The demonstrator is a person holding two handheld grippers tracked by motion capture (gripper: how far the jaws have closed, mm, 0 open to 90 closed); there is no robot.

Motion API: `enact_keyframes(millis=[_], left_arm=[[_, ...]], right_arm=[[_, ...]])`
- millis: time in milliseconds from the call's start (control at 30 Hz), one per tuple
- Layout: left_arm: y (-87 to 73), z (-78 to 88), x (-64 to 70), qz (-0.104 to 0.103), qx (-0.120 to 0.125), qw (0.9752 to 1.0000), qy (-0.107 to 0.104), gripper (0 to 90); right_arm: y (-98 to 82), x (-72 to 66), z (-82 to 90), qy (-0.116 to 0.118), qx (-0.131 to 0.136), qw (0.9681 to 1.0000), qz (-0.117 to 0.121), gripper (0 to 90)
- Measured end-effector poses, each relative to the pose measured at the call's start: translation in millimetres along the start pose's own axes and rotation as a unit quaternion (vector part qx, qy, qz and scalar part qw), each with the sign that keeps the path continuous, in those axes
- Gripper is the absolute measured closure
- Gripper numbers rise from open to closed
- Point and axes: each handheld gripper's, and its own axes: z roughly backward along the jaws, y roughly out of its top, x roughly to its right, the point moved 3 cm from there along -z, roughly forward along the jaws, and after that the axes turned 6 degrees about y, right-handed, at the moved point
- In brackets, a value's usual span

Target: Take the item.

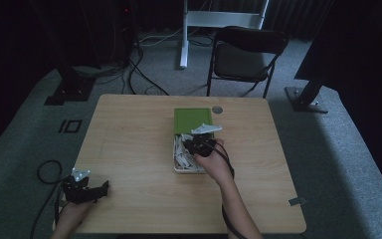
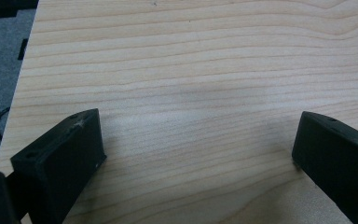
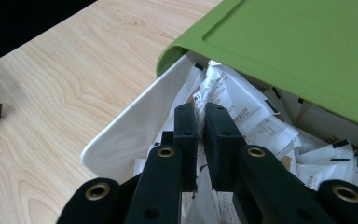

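- Sachet (image 3: 223, 93): white printed paper packet, pinched at one end between the jaws of the right gripper (image 3: 201, 109). It sits above the heap of similar packets (image 3: 279, 135) inside the white box (image 3: 135, 126).
- Right gripper state: jaws closed on the sachet, with only the thin paper between the pads.
- Sachet axis: the long axis runs straight ahead of the jaws, toward the green lid (image 3: 298, 51) that covers the far part of the box. The free end lies close under the lid edge.
- Left gripper (image 2: 196, 144) state: jaws wide apart, nothing between them, over bare table (image 2: 191, 60).
- Hand proximity: in the high view, the right gripper (image 1: 197, 144) is at the box (image 1: 176, 167). The left gripper (image 1: 97, 190) rests well apart at the near left corner.
- Judgement: the extraction should pull the sachet up and back toward the person, away from the lid, so the free end clears it.
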Motion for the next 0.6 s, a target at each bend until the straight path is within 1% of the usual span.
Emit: enact_keyframes(millis=[33,100,167,333,433,467,500,567,600], left_arm=[[0.0,0.0,0.0,0.000,0.000,1.0000,0.000,2.8],[0.0,0.0,0.0,0.000,0.000,1.0000,0.000,2.8],[0.0,0.0,0.0,0.000,0.000,1.0000,0.000,2.8],[0.0,0.0,-0.1,-0.001,0.000,1.0000,0.000,2.8],[0.0,0.1,-0.2,-0.001,0.000,1.0000,0.000,2.8],[0.0,0.1,-0.2,-0.001,-0.001,1.0000,0.000,2.8],[0.0,0.1,-0.2,-0.001,0.000,1.0000,0.000,2.8],[0.0,0.0,-0.1,-0.001,0.000,1.0000,0.000,2.8],[0.0,0.0,-0.1,-0.001,0.000,1.0000,0.000,2.8]], right_arm=[[0.6,-0.3,1.7,0.005,0.004,1.0000,-0.005,83.9],[1.1,-0.9,3.3,0.007,0.005,1.0000,-0.004,83.9],[2.9,-2.2,7.7,0.010,0.012,0.9999,-0.004,84.7],[6.6,-4.8,17.4,0.012,0.026,0.9996,0.005,85.9],[8.6,-7.6,23.9,0.018,0.032,0.9993,0.009,86.4],[8.8,-8.6,25.6,0.021,0.031,0.9992,0.011,86.5],[9.4,-9.3,27.6,0.022,0.038,0.9990,0.008,86.7],[9.8,-10.4,31.2,0.022,0.039,0.9989,0.012,86.8],[10.3,-10.5,33.2,0.020,0.045,0.9987,0.012,86.9]])
